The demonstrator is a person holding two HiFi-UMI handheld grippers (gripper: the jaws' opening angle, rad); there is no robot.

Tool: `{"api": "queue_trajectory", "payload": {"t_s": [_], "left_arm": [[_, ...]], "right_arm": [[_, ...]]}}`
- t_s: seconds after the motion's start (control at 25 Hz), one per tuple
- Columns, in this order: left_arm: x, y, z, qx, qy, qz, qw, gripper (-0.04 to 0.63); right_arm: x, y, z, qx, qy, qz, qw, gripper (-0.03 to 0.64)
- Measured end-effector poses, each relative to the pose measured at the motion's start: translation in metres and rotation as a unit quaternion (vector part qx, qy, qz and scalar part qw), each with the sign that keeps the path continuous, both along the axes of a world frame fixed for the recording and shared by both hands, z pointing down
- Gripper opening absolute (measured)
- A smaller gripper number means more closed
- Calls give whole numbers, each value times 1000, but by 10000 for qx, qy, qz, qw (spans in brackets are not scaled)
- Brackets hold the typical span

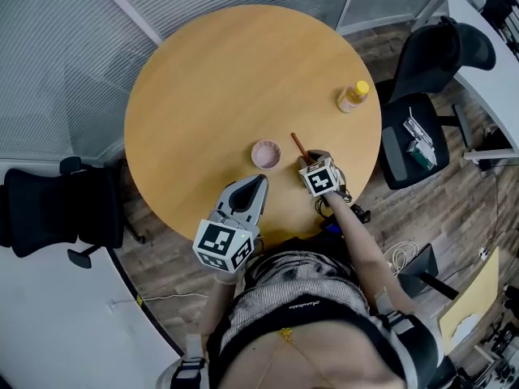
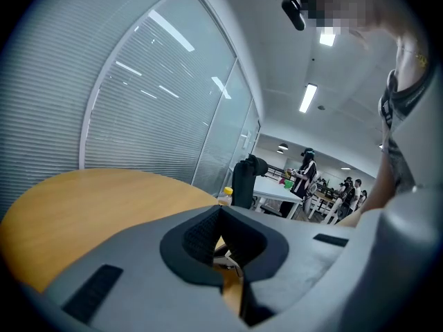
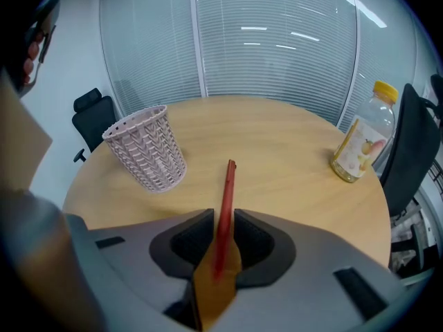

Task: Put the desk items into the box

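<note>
On the table (image 1: pixel 211 79), near right, the right gripper (image 3: pixel 223 214) sits spread around the red pen (image 3: pixel 228 182), apparently about to grasp; the left gripper (image 2: pixel 221 213) is pressed together, empty; next, probably pinch, lift, and carry left to the pink basket (image 3: pixel 144 149).

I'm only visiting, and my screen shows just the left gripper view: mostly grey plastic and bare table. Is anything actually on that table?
Observer: Yes. A pink basket stands upright on the round table, towards the person's side.
Operator: Is the other gripper doing anything?
Observer: The right gripper has its jaws apart, with a red pen between them, outside the basket.
Operator: And the yellow speck I can see past my gripper?
Observer: That is the cap of a clear bottle, standing upright near the table's far right edge.
</note>
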State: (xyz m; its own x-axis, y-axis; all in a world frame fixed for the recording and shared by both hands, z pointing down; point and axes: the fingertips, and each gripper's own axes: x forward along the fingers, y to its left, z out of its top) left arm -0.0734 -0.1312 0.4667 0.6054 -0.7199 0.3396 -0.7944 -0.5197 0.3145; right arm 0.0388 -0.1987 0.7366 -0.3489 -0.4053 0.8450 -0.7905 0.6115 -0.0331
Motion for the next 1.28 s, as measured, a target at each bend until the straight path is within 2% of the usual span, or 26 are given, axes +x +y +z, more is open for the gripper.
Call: {"api": "queue_trajectory", "payload": {"t_s": [0.12, 0.84, 1.08, 1.28], "left_arm": [[0, 0, 2, -31, 5, 4, 10000, -2], [0, 0, 5, -129, 120, -11, 9998, -2], [4, 2, 6, -140, 131, 25, 9998, -2], [6, 7, 4, -108, 135, 29, 9998, -2]], "right_arm": [[2, 1, 5, -75, -84, 127, 9999, 100], [1, 1, 4, 115, -270, 29, 9996, 95], [4, -4, 5, 240, -275, -37, 9993, 63], [5, -1, 3, 120, -237, -4, 9996, 61]]}}
